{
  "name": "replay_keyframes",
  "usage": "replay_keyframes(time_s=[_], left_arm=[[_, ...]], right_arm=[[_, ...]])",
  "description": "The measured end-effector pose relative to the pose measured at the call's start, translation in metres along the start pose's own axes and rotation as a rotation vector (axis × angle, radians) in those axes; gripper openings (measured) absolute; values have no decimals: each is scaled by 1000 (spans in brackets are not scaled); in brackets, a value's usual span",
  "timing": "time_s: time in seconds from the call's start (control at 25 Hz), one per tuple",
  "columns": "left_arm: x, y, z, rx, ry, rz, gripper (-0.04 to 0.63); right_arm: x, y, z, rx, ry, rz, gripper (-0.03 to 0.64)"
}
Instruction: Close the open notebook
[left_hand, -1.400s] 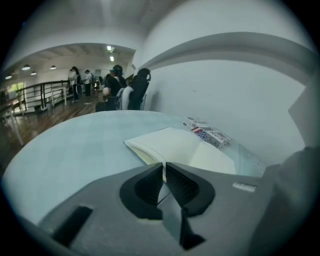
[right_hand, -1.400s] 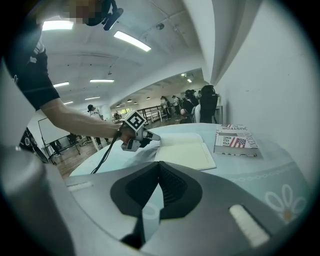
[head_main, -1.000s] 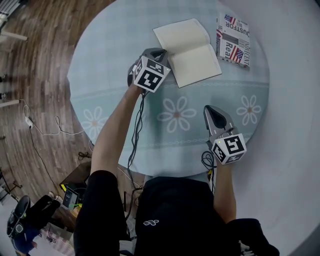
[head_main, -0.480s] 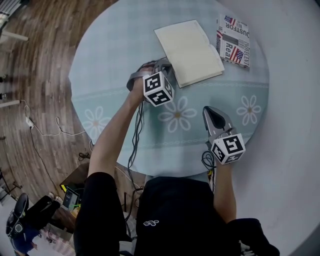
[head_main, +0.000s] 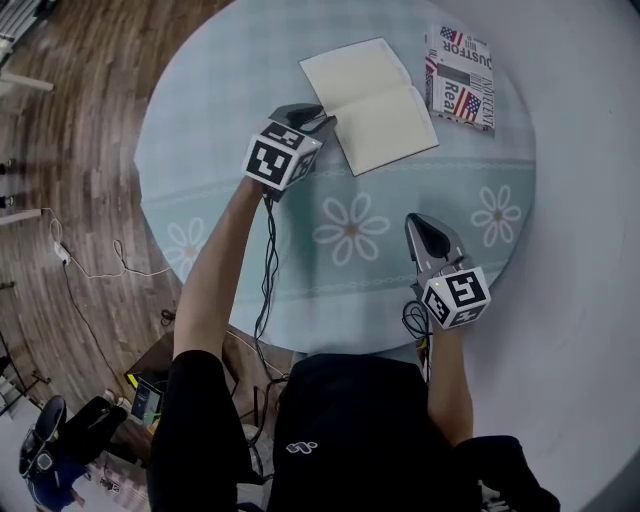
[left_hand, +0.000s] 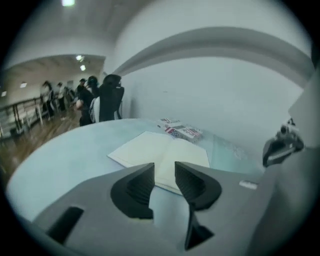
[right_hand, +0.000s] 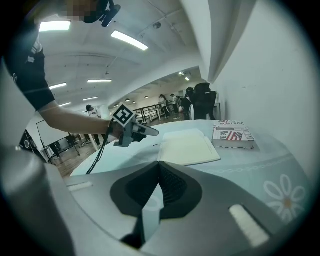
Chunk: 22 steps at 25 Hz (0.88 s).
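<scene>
Of the two tools, the left hand-held gripper (head_main: 318, 119) is at the left edge of the open notebook (head_main: 370, 105), about halfway along that edge. I cannot tell if its tip touches the page. Its jaws have just been opening and now stand a little apart. Nothing is between them; in the left gripper view only the notebook's near page shows beyond the gap (left_hand: 164, 168). The notebook lies flat on the round counter (head_main: 230, 80), still open, with two blank pale pages facing up. Just to the right of the notebook lies a closed flag-print book (head_main: 462, 78), close beside it. The right hand-held gripper (head_main: 421, 224) is well apart from the notebook, on the person's side of it, over the flower pattern (head_main: 352, 230) of the counter. Its jaws are pressed together and hold nothing (right_hand: 159, 169).
</scene>
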<state>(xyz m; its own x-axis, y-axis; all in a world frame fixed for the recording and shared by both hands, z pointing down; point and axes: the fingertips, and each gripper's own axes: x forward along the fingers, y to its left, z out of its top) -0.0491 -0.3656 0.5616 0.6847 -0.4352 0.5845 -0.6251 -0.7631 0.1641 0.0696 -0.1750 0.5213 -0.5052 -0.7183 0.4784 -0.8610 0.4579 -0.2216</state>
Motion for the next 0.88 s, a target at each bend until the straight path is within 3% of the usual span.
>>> replay_keyframes(time_s=[0.08,0.16,0.36,0.68,0.88], left_arm=[[5,11,4,-185,-35,-34,190],[14,21,1,-312,-33,-37,246],[39,42,-8,-637,-15,-46,298],[59,57,-14,-840,47,-17,281],[62,68,-20,-889,73,48,145]], right_arm=[[0,-1,-1,3,0,0,13],[1,-2,0,4,-1,-2,13],[1,-11,0,11,-4,-15,12],[4,-19,-5,30,-2,-21,13],[8,-21,-7,34,4,-17,13]])
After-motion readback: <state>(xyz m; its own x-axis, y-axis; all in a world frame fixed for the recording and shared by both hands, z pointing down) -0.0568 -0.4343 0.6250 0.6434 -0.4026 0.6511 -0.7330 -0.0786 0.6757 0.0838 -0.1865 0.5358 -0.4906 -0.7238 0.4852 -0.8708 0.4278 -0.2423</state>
